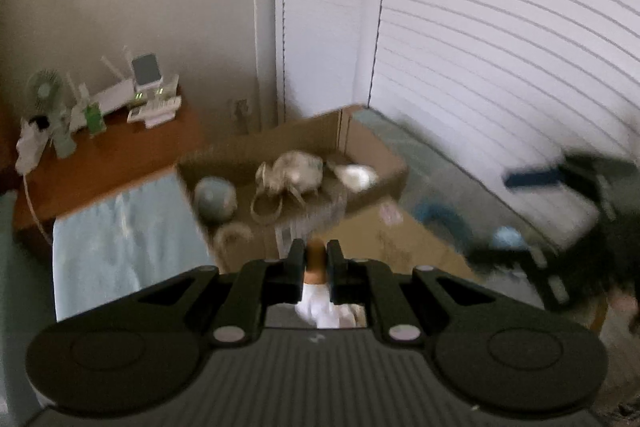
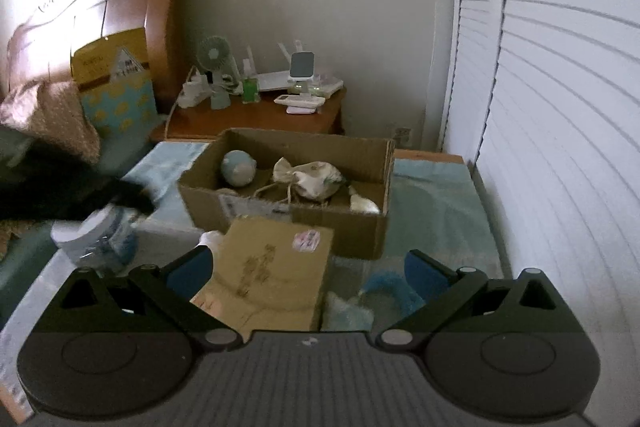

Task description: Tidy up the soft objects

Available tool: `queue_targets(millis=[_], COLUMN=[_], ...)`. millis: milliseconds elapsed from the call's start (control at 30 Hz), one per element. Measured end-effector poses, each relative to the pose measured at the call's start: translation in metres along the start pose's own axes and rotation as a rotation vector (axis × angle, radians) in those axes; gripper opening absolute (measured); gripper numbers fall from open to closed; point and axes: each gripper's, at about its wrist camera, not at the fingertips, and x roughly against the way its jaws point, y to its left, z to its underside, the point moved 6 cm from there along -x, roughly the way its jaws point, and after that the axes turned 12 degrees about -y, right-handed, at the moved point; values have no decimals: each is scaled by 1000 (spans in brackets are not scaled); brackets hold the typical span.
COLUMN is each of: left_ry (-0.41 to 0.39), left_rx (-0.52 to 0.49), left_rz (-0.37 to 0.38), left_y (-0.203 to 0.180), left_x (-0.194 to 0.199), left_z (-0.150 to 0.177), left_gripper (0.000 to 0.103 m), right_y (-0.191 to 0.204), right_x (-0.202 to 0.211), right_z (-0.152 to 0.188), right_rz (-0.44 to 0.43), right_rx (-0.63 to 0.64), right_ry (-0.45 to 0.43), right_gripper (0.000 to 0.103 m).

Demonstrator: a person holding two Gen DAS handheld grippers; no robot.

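Observation:
My left gripper (image 1: 315,255) is shut on a small soft toy (image 1: 318,301) with a brown top and white body, held above the bed in front of an open cardboard box (image 1: 376,151). The box holds a blue-grey ball (image 1: 216,201), a cream drawstring pouch (image 1: 294,173) and a white soft item (image 1: 356,177). My right gripper (image 2: 306,269) is open and empty, low over a flat cardboard piece (image 2: 268,275). The box (image 2: 360,231), ball (image 2: 239,167) and pouch (image 2: 316,179) show beyond it. A blue soft thing (image 2: 384,285) lies by the right finger.
A wooden nightstand (image 2: 256,117) with a fan, router and small devices stands behind the box. A headboard (image 2: 80,11) and pillows are at the left. Louvred white doors (image 2: 560,107) run along the right. The other gripper appears blurred at the left (image 2: 100,231).

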Motion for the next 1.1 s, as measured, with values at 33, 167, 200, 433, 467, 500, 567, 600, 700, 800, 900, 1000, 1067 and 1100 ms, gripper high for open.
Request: queue_targets(millis=[33, 167, 200, 433, 467, 500, 567, 600, 700, 800, 900, 1000, 1067, 1100], left_ry=[1, 6, 4, -35, -36, -33, -33, -31, -29, -44, -65, -79, -90, -92], left_rx=[-1, 1, 0, 47, 47, 49, 48, 40, 15, 4, 1, 13, 16, 18], left_rz=[0, -14, -16, -82, -83, -81, -84, -88, -108, -112, -115, -124, -130, -143], left_y=[1, 8, 10, 22, 22, 22, 21, 20, 13, 5, -3, -11, -16, -19], left_x=[-8, -39, -45, -69, -68, -66, -59, -55, -41, -20, 3, 25, 39, 45], left_z=[-7, -28, -32, -45, -45, -44, -41, -40, -32, -22, -8, 10, 22, 29], left_gripper=[9, 9, 9, 92, 92, 92, 92, 92, 92, 97, 99, 100, 102, 102], right_y=[1, 1, 0, -9, -10, -11, -12, -12, -12, -11, -11, -11, -11, -11], right_x=[5, 18, 21, 35, 37, 38, 42, 42, 47, 51, 55, 61, 65, 66], right_z=[2, 9, 10, 19, 20, 20, 22, 23, 25, 29, 37, 45, 52, 56], right_rz=[1, 23, 27, 45, 46, 49, 52, 53, 61, 65, 78, 88, 89, 94], right_rx=[-1, 13, 9, -8, -11, -13, -15, -13, -2, 7, 7, 9, 13, 15], right_ry=[-2, -5, -7, -7, -8, -9, -11, -11, -14, -13, -2, 9, 20, 24], right_gripper=[103, 103, 103, 103, 103, 103, 103, 103, 103, 103, 103, 103, 103, 103])
